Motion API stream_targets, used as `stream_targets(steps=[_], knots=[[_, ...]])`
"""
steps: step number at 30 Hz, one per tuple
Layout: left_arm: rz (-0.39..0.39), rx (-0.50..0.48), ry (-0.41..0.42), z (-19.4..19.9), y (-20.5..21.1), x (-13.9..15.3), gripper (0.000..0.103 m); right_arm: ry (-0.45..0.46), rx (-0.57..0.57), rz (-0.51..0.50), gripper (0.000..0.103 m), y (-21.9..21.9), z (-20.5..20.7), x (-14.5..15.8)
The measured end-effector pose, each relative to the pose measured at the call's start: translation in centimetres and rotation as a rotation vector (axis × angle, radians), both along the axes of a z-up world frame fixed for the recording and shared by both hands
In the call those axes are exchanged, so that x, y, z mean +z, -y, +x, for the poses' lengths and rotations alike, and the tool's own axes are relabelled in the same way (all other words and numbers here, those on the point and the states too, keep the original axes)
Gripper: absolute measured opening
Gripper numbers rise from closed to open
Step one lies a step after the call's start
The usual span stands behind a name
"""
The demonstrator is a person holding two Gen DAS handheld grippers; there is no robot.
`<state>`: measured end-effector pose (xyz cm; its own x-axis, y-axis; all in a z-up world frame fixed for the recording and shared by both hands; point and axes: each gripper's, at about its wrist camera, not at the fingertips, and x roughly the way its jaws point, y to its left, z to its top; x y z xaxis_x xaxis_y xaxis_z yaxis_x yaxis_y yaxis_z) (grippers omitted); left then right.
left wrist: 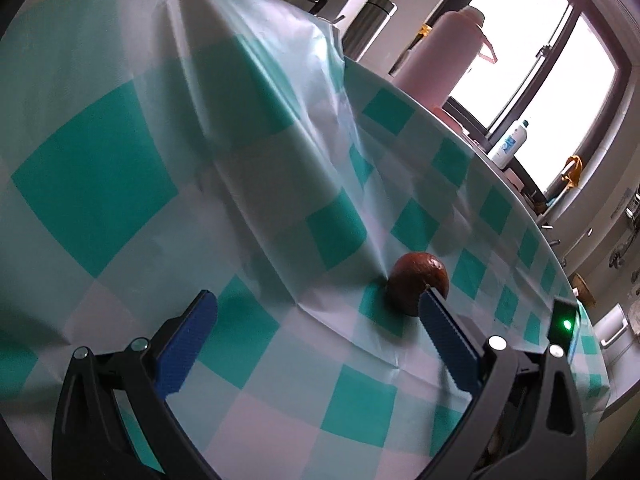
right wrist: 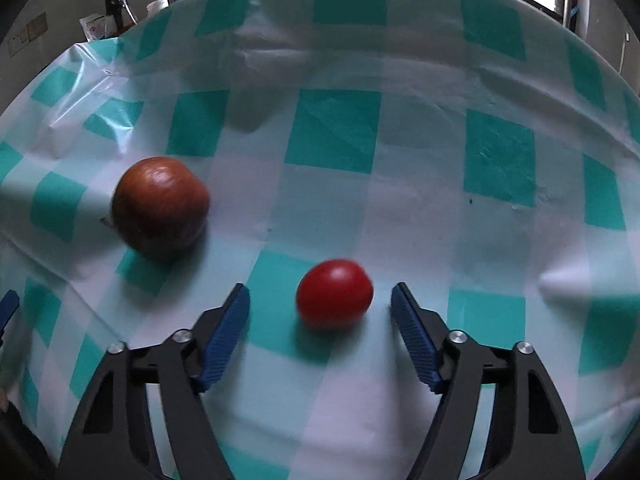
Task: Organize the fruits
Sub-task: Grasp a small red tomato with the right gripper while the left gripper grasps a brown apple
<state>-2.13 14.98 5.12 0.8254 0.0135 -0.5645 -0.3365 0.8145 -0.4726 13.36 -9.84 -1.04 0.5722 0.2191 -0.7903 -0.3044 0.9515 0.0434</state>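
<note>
A small red tomato [right wrist: 334, 293] lies on the green-and-white checked tablecloth [right wrist: 340, 128], between the blue pads of my right gripper [right wrist: 320, 296]; gaps show on both sides, so the jaws stand open around it. A brown-red apple [right wrist: 161, 205] sits to the upper left of it. In the left wrist view the same apple [left wrist: 416, 282] rests just beyond the right fingertip [left wrist: 434, 308] of my left gripper [left wrist: 318, 302], which is wide open and holds nothing. A blue fingertip [right wrist: 9, 306] of the left gripper shows at the left edge of the right wrist view.
A pink flask [left wrist: 440, 56], a steel thermos [left wrist: 370, 20] and a white bottle [left wrist: 512, 140] stand beyond the table's far edge by the window. The cloth rises in a creased fold [left wrist: 320, 92]. A dark bottle [right wrist: 118, 8] stands at the back left.
</note>
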Motion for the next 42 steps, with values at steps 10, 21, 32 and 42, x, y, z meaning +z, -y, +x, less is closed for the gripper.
stream_targets(steps=[10, 21, 32, 42], knots=[[0.066, -0.080, -0.036, 1.0, 2.2, -0.4, 0.101, 0.034, -0.012, 0.060, 0.036, 2.4, -3.0, 0.6], [0.218, -0.288, -0.051, 2.1, 7.8, -1.2, 0.101, 0.092, -0.142, 0.454, 0.036, 8.5, -12.5, 1.3], [0.249, -0.321, -0.160, 10.1, 11.1, -2.3, 0.101, 0.087, -0.134, 0.499, 0.036, 8.3, -12.7, 1.4], [0.287, -0.319, -0.235, 15.5, 11.8, -3.3, 0.066, 0.081, -0.121, 0.500, 0.036, 8.2, -12.6, 1.4]])
